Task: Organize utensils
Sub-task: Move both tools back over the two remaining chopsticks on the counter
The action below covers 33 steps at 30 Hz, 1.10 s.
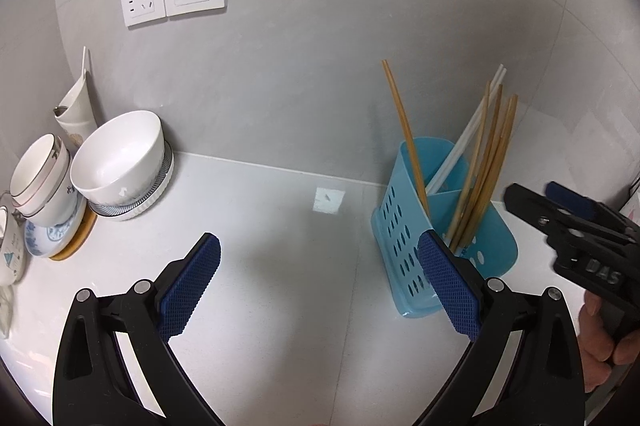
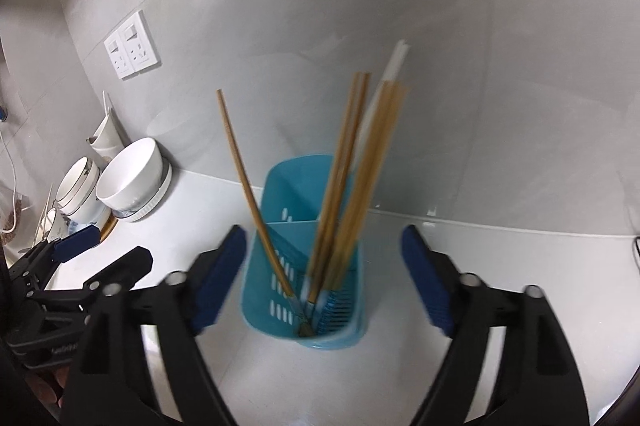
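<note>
Blue perforated utensil holder (image 2: pixel 304 266) standing upright on the white tabletop (image 1: pixel 280 266) near the grey wall, with wooden chopsticks (image 2: pixel 344 177) and white chopsticks (image 1: pixel 460 153) leaning in its compartments and one wooden stick (image 2: pixel 256 193) tilted apart to the left. The right gripper (image 2: pixel 324 278) has its jaws spread wide on either side of the holder, gripping nothing; the left gripper (image 1: pixel 320 286) is likewise spread and empty, just beside the holder. The step appears to be release after dropping chopsticks in: it would be best to withdraw straight back without brushing the leaning sticks or tipping the light holder. Motion blur hides how many sticks there are; the bowls (image 1: pixel 120 161) at left are partly cut off.
</note>
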{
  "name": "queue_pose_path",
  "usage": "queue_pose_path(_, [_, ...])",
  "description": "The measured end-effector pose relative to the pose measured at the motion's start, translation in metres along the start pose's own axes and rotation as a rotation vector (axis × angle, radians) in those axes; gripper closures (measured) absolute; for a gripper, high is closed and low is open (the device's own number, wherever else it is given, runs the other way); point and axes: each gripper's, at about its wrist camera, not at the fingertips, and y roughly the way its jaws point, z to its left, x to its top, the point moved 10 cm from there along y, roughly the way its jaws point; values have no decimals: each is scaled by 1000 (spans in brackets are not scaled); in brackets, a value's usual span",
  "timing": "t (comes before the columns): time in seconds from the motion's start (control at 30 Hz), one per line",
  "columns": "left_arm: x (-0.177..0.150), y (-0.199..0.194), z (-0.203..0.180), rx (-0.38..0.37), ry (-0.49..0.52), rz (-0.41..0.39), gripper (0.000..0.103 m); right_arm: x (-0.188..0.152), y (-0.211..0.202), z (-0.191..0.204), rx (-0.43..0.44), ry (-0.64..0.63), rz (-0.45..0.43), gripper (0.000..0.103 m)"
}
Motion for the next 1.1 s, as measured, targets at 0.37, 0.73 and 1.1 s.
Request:
queue_pose_path(0.37, [-19, -15, -37, -55, 21, 57, 6, -30, -45, -59, -131, 30, 16, 8])
queue_pose_path(0.73, [-55, -27, -98, -113, 106, 123, 6, -87, -93, -130, -237, 103, 62, 8])
queue_pose_path(1.1, [-117, -30, -180, -195, 184, 223, 6, -156, -141, -215, -358, 196, 131, 8])
